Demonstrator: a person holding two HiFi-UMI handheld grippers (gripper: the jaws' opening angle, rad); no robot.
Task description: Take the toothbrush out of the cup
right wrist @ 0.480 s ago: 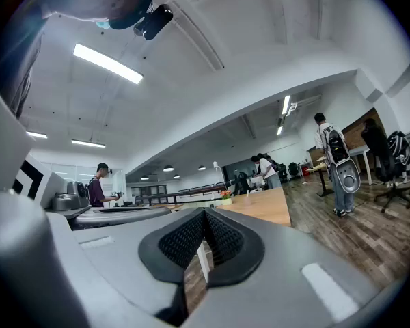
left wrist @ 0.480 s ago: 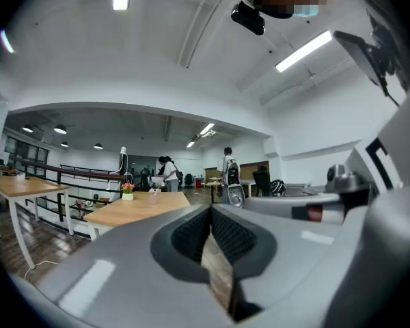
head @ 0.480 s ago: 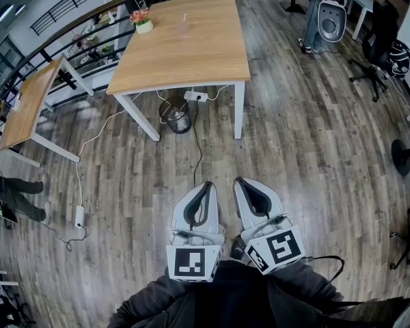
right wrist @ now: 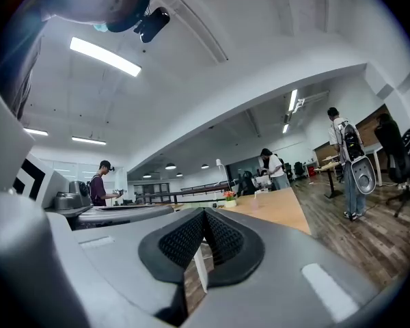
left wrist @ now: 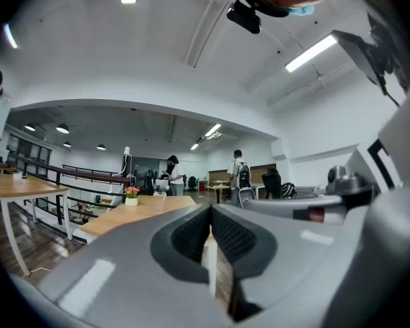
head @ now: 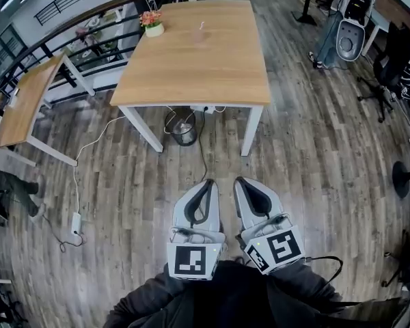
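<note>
A small see-through cup (head: 199, 33) with a thin toothbrush standing in it sits on the far half of the wooden table (head: 198, 67). It is tiny and blurred in the right gripper view as the cup (right wrist: 254, 199). My left gripper (head: 208, 184) and right gripper (head: 240, 181) are held side by side low over the floor, well short of the table and pointing at it. Both are shut with nothing between the jaws, as the left gripper (left wrist: 210, 209) and right gripper (right wrist: 204, 212) views show.
A flower pot (head: 152, 23) stands at the table's far left corner. Under the table are a wire bin (head: 184, 132) and cables running to a power strip (head: 75, 222). A second table (head: 24, 108) and railing lie left, office chairs (head: 396, 53) right. People stand beyond.
The table sits nearer and larger in the head view. Both grippers keep their places in the picture, still shut.
</note>
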